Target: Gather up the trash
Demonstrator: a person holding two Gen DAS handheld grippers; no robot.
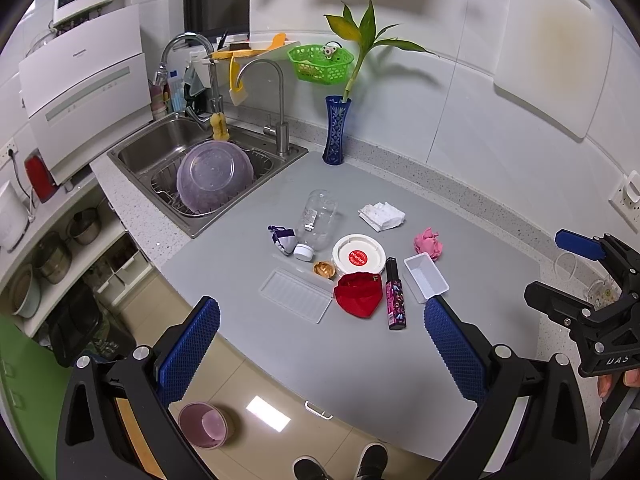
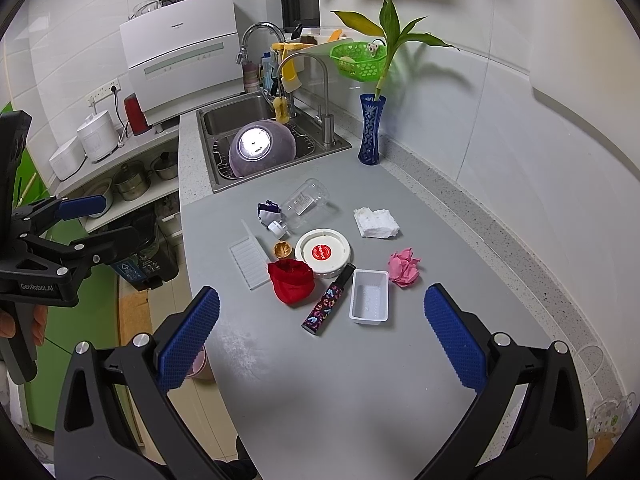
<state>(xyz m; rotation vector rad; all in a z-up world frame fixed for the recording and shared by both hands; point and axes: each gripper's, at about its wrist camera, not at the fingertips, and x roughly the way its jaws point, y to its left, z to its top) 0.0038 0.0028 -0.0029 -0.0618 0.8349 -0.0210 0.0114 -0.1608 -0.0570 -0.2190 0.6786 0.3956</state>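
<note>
Both grippers hover wide open and empty — the left gripper (image 1: 322, 344) and right gripper (image 2: 322, 332) well short of the litter. The trash lies mid-counter (image 2: 400, 360): red wrapper (image 2: 291, 282), patterned tube (image 2: 329, 299), white tray (image 2: 369, 296) nearest. Best to take the nearest piece first — descend straddling it squarely.

Both tongs were black plastic frames with silver round-head screws at the pivots. The left tongs (image 1: 320, 354) and the right tongs (image 2: 320, 340) each carried two blue pads with a knurled diamond texture. One body bore white "GenRobot.AI" lettering. Bare fingertips (image 1: 612, 384) showed at the handle. Dark shoes (image 1: 372, 460) were visible below.
</note>
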